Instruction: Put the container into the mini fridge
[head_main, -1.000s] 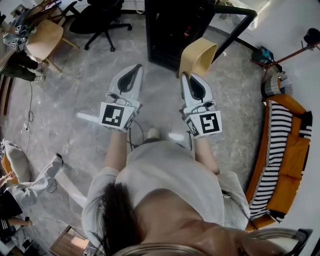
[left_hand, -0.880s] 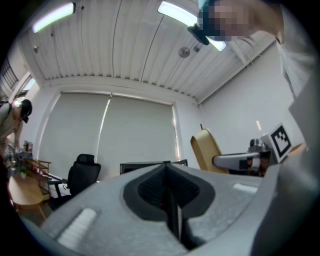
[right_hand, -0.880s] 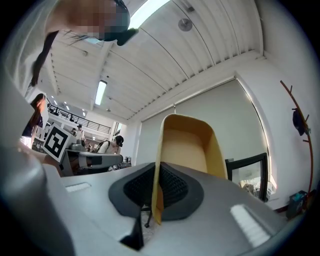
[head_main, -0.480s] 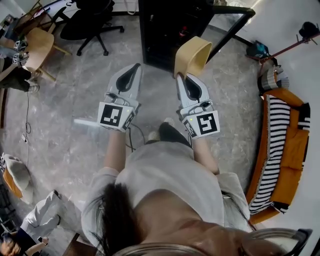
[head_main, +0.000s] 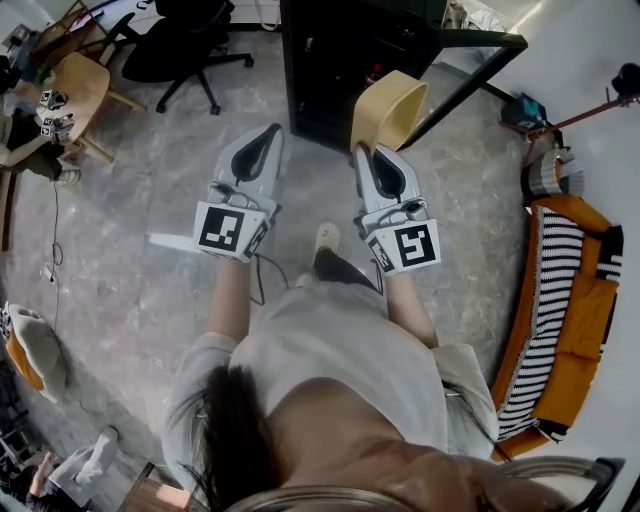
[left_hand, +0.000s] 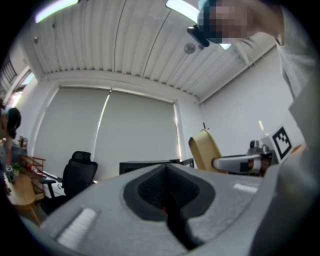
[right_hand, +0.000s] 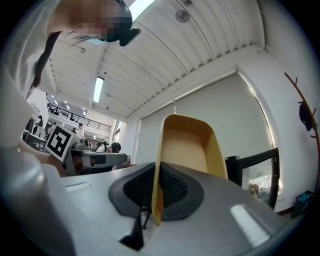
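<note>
A tan, open-topped container (head_main: 390, 105) hangs tilted in front of the black mini fridge (head_main: 335, 60), whose glass door (head_main: 470, 70) stands swung open to the right. My right gripper (head_main: 362, 150) is shut on the container's rim; in the right gripper view the thin wall (right_hand: 187, 145) is pinched between the dark pads (right_hand: 172, 187). My left gripper (head_main: 272, 132) is held level beside it, shut and empty. From the left gripper view its jaws (left_hand: 167, 187) meet with nothing between, and the container (left_hand: 204, 150) shows to the right.
A black office chair (head_main: 190, 40) and a wooden chair (head_main: 80, 85) stand at the far left. An orange sofa with a striped throw (head_main: 565, 310) lines the right wall, and a coat stand (head_main: 590, 110) is beyond it. The floor is grey stone.
Both grippers and the container have come slightly nearer the fridge as the person stepped forward. A bystander at the lower left has moved mostly out of view.
</note>
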